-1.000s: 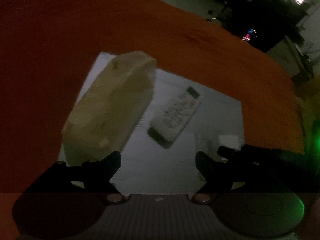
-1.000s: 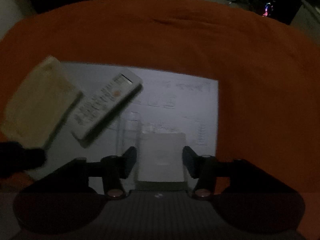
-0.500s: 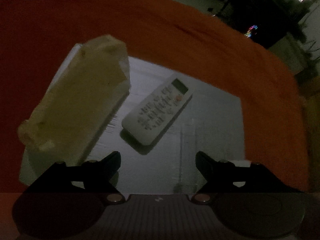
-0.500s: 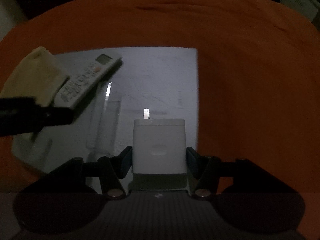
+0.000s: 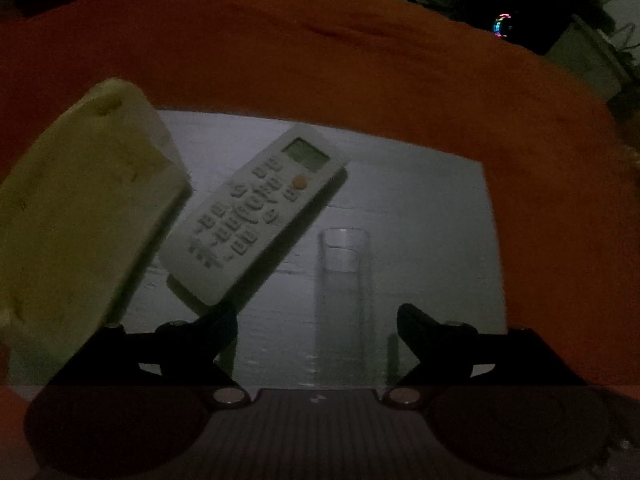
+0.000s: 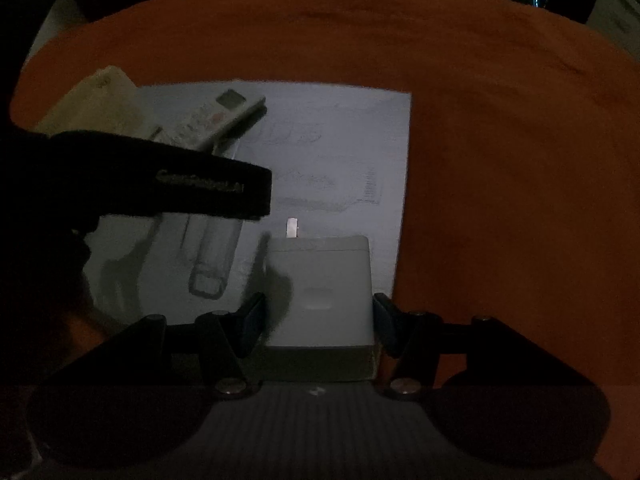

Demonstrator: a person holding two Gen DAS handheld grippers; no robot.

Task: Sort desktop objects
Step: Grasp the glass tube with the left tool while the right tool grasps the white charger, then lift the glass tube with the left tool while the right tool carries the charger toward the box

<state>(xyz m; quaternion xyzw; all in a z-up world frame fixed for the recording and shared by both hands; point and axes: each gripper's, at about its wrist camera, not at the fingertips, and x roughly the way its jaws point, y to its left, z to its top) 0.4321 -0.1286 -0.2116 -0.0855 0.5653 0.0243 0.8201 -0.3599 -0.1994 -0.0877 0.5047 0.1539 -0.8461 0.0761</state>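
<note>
- Left gripper (image 5: 316, 330): jaws spread wide, gripping nothing, over the white sheet (image 5: 432, 208).
- Right gripper (image 6: 318, 322): jaws flank the white charger (image 6: 320, 292); contact not discernible (dim light).
- Remote (image 5: 256, 212) lies beside the yellow tissue pack (image 5: 80, 216); clear tube (image 5: 342, 300) near.

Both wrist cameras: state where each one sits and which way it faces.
Left wrist: on the left gripper, looking forward and down at the white sheet, remote, yellow pack and clear tube; its open black fingers show.
Right wrist: on the right gripper, looking down at the white charger between its fingers; the left gripper crosses its view.
Shared: sheet, remote, pack, tube, orange cloth.
</note>
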